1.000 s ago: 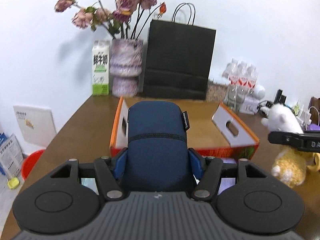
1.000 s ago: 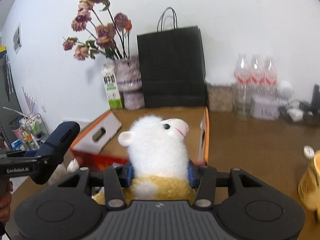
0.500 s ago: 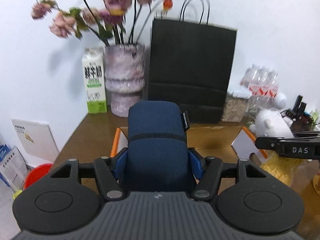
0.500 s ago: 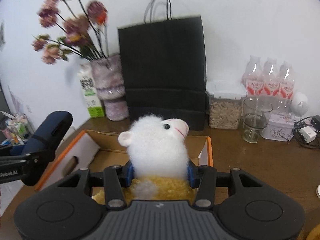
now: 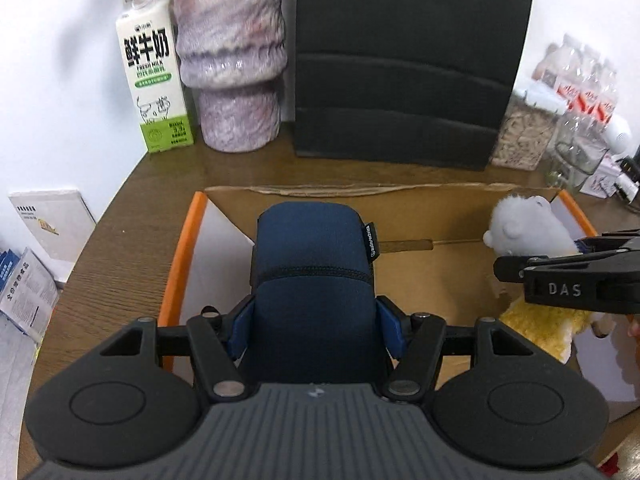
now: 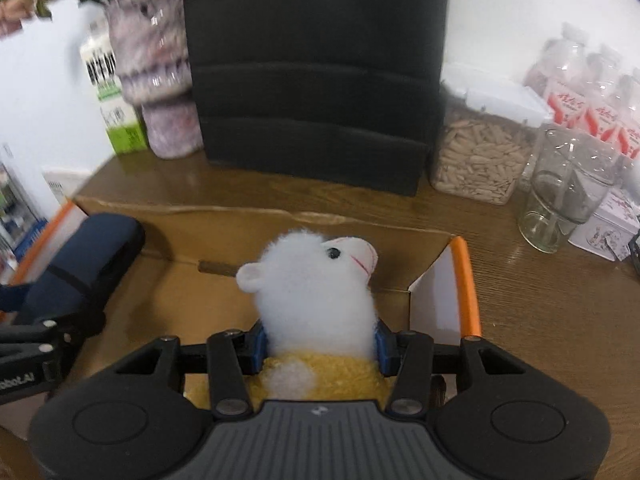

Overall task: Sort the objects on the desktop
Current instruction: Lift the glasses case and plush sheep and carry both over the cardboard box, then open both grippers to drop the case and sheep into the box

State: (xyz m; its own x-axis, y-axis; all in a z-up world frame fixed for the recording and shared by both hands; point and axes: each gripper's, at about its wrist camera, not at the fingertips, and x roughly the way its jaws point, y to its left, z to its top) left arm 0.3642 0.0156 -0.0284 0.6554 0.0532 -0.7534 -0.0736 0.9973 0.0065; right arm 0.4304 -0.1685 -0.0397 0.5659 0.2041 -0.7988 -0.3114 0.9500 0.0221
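- Blue pouch (image 5: 314, 280): clamped in left claw (image 5: 314, 328), held over the left half of the open cardboard box (image 5: 440, 280).
- Plush alpaca (image 6: 316, 292): pinched in right claw (image 6: 318, 346), over the box's right half.
- Risk: both claws crowd one box; a collision, or release too near the orange rim (image 6: 466, 288), could tip an item onto the worktop (image 6: 540, 320).
- Hidden: box floor beneath both items; alpaca's lower body.

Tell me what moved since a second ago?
Both tools carried their loads forward, over the cardboard box: the left tool brought the blue pouch, the right tool the plush sheep. Nothing was let go. The vase, milk carton and black bag stayed put.
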